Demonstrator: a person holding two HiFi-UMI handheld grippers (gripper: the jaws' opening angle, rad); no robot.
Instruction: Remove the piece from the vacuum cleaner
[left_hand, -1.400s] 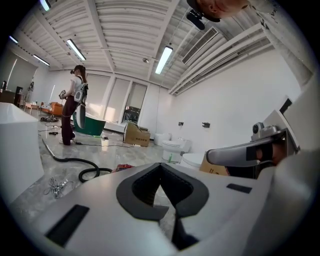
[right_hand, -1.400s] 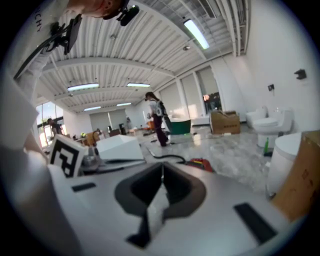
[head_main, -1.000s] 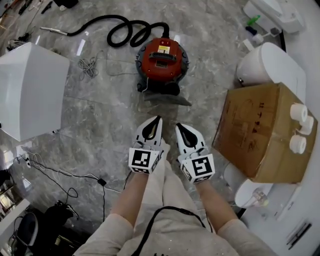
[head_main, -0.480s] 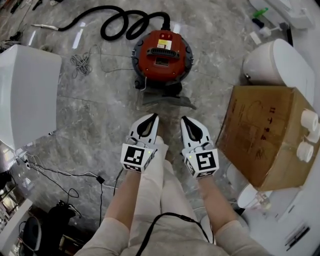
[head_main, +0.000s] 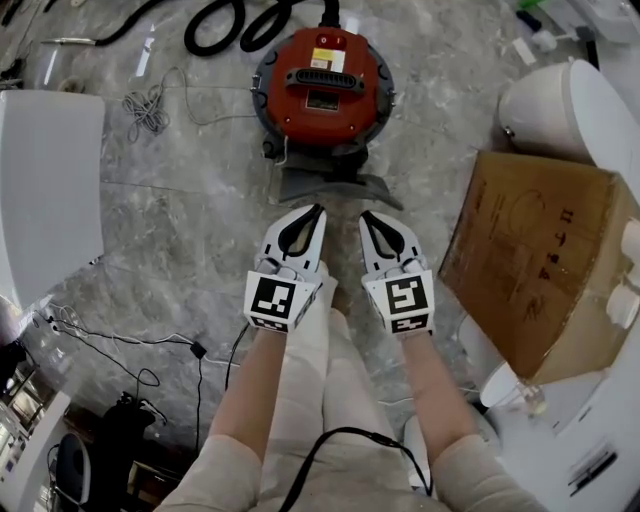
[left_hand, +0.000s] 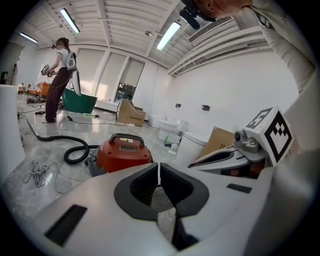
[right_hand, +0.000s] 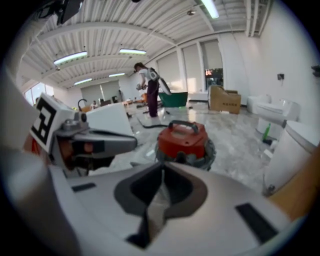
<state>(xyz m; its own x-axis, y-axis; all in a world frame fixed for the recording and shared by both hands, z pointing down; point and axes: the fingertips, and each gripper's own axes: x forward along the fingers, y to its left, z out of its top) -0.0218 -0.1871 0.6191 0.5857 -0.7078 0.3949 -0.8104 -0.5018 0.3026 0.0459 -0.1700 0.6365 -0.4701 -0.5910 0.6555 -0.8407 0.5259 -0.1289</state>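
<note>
A: How do I have the fingers right now?
B: I see both pairs pressed together with nothing in them. The left gripper (head_main: 319, 209) and right gripper (head_main: 364, 215) sit side by side above the floor (head_main: 190, 210).
A: And the vacuum cleaner (head_main: 322, 85)?
B: It's red and stands straight ahead of the fingertips, with its grey piece (head_main: 335, 187) at the base just beyond both tips.

Cardboard box (head_main: 540, 255), white cabinet (head_main: 45, 190), coiled grey cable (head_main: 148, 108)
</note>
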